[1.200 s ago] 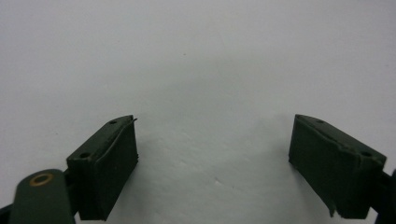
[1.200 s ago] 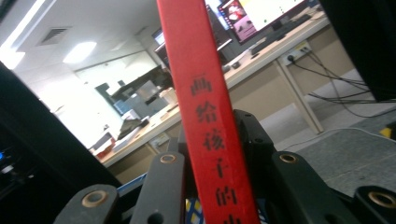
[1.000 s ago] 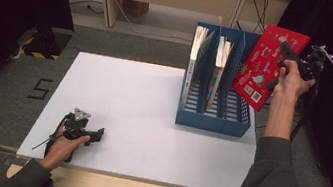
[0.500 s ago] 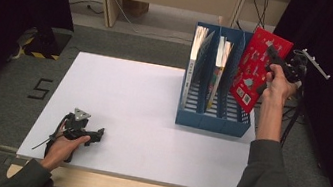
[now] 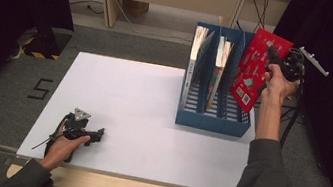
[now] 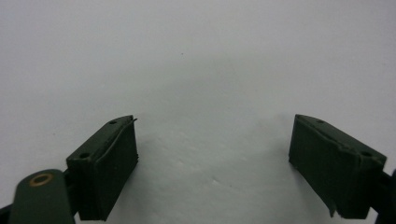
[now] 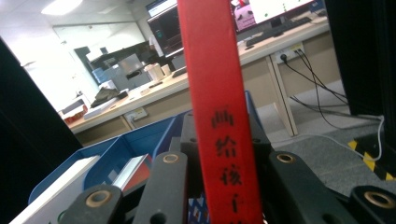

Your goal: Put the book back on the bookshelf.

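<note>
Two grippers are in play. We hold the red book [image 5: 255,68] clamped in the right gripper [image 5: 274,65], tilted above the rightmost slot of the blue file rack [image 5: 213,121], its lower corner at the rack's right wall. The step in hand is, we judge, filing it beside the two books [image 5: 207,62] already standing there. Next, we would square the book upright over the slot, lower it, then release. Our left gripper [image 5: 97,134] rests on the white table [image 5: 137,104], jaws apart and empty. Grey carpet and wooden desks surround the table.
</note>
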A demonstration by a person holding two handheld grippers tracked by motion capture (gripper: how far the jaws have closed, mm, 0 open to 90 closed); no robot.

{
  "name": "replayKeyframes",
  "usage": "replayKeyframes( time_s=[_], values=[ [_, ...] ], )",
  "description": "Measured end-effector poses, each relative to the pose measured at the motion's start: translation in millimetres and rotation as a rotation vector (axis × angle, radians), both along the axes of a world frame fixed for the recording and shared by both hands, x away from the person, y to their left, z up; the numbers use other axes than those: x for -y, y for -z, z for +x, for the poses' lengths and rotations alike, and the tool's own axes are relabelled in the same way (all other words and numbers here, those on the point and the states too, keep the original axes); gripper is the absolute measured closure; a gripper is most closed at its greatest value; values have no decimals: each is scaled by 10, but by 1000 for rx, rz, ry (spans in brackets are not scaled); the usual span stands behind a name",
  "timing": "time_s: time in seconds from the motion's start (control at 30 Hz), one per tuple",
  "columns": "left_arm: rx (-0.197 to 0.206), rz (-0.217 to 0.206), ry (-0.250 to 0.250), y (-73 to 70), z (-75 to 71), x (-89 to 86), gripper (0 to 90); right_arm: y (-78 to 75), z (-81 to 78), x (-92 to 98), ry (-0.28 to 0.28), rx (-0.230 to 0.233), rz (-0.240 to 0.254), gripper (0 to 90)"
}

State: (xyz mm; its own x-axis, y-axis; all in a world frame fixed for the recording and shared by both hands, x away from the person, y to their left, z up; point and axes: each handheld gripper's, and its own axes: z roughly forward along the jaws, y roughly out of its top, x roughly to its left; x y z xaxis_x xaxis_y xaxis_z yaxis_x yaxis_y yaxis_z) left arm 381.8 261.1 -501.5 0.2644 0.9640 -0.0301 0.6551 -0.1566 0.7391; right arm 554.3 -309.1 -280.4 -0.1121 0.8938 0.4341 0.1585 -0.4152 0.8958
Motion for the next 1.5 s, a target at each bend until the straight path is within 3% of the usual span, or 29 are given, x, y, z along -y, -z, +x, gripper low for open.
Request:
replayKeyframes(
  time_s=[0.1,0.27,0.47,0.73,0.93,1.23,1.33,1.5],
  values=[
    [0,-1,-1,1,1,2,142,19,4,75,-11,3,38,753],
    [0,0,-2,1,1,4,142,73,5,76,-14,5,14,748],
    [-1,2,1,0,0,1,142,285,39,37,-32,-52,47,736],
    [-1,2,1,1,1,0,141,562,120,-61,-97,-134,10,707],
    [-1,2,2,0,0,-1,142,571,73,-62,-113,-139,26,689],
    [-1,2,2,1,0,-1,142,559,-111,-97,-224,-130,67,587],
    [-1,2,1,1,0,0,141,600,-179,-126,-254,-137,43,573],
    [-1,2,1,1,0,1,141,708,-244,-111,-254,-146,31,574]
  ],
)
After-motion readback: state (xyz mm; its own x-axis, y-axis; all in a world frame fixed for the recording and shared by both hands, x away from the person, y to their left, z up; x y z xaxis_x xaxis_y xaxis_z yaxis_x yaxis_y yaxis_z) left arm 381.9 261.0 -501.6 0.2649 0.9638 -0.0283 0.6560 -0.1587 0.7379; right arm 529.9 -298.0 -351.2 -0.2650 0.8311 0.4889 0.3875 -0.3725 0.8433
